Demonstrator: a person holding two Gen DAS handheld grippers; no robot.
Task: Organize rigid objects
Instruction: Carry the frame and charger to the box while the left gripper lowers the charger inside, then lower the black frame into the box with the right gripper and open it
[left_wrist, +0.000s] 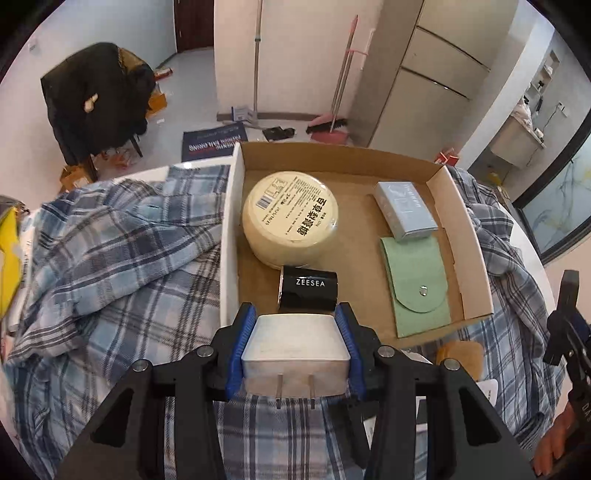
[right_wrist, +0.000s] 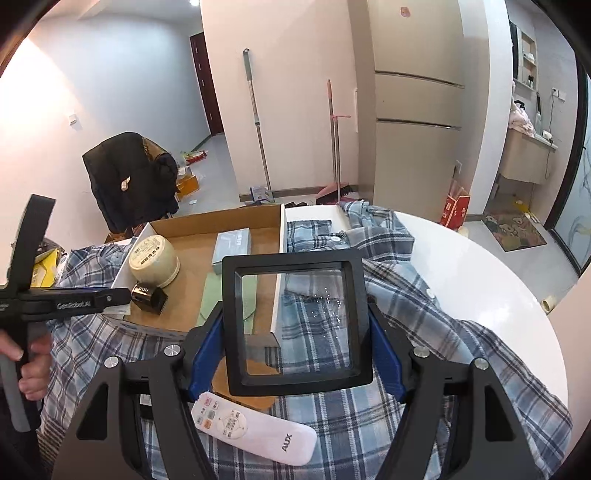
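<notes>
Loading step: the left hand-held gripper (left_wrist: 295, 332) is clamped on a white plug (left_wrist: 295, 343) near the cardboard box (left_wrist: 458, 236) — the right hand-held gripper (right_wrist: 295, 332) clamps a black frame (right_wrist: 295, 325). Next: lower each into bare box floor.

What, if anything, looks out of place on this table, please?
A plaid shirt lies crumpled across the table and partly under the cardboard tray, an odd base for sorting. A remote lies loose on it, outside the tray.
</notes>
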